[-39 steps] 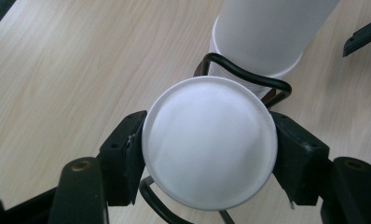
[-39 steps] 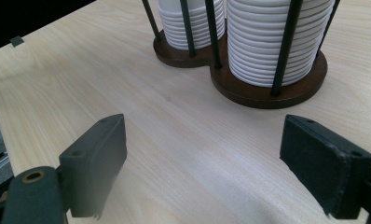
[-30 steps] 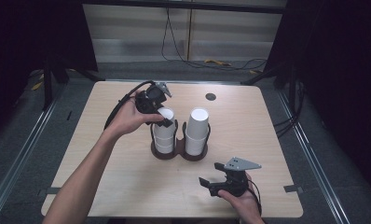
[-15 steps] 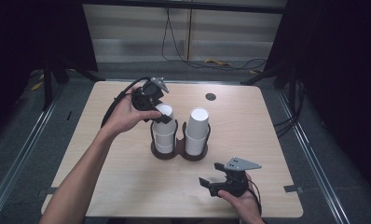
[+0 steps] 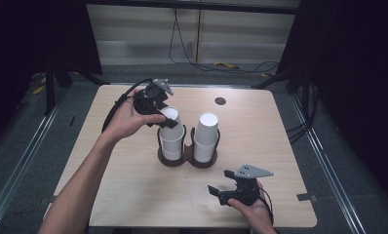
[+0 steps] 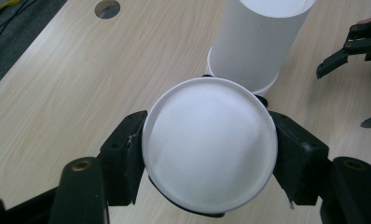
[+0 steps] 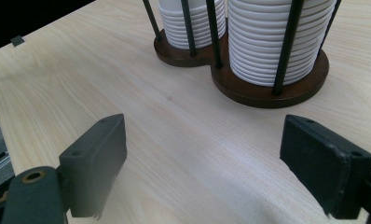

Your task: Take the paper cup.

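High view puts the left gripper over the far-left part of the table, its jaws clamped on a white paper cup at the top of the left stack. That cup is upside down, closed base uppermost, and its long axis leans a little away from vertical, the base tipped toward the hand, while the stack below stands straight in the dark wooden cup holder. Left gripper view looks straight down onto the round base of the cup, with one black pad pressed on each side of its wall (no gap visible on either side). Just beyond it rises the right stack, upright, base up. The right gripper rests near the table's front edge, well apart from the holder; right gripper view shows its jaws spread wide with bare wood between them and nothing held, the holder ahead of them
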`<state>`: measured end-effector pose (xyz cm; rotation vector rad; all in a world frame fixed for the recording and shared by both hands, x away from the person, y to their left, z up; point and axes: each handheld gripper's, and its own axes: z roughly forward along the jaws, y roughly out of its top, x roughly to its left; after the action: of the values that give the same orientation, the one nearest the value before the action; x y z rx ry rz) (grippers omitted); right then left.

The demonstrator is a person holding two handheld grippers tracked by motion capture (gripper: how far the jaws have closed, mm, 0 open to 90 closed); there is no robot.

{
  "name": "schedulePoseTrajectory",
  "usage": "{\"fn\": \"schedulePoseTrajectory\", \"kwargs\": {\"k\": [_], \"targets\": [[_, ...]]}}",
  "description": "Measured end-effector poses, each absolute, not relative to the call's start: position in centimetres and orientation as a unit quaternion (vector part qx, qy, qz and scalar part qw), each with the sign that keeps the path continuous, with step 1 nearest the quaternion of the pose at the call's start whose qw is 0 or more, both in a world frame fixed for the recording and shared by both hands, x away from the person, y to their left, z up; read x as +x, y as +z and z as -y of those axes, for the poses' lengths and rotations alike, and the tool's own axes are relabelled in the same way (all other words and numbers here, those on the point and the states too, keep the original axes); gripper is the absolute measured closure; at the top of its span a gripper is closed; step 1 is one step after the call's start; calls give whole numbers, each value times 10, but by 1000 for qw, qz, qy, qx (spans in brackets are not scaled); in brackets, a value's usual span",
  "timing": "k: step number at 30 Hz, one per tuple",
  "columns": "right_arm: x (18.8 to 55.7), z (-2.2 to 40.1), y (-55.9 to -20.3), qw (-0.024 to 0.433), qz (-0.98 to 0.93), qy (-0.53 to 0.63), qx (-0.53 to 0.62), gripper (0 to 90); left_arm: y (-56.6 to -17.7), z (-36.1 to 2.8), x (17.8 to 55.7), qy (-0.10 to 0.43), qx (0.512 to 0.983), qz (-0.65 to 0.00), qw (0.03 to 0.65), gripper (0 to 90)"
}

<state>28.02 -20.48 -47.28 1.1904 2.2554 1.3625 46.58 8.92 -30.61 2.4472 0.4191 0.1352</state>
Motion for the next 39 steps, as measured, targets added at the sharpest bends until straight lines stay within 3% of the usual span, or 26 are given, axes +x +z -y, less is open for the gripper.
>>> {"fn": "schedulePoseTrajectory", "kwargs": {"k": [13, 39], "targets": [[280, 204, -473, 124, -774, 468, 407, 148, -291, -103, 456, 75, 920, -156, 352, 343], [280, 202, -473, 124, -775, 470, 404, 146, -291, -146, 425, 70, 874, -160, 452, 342]]}}
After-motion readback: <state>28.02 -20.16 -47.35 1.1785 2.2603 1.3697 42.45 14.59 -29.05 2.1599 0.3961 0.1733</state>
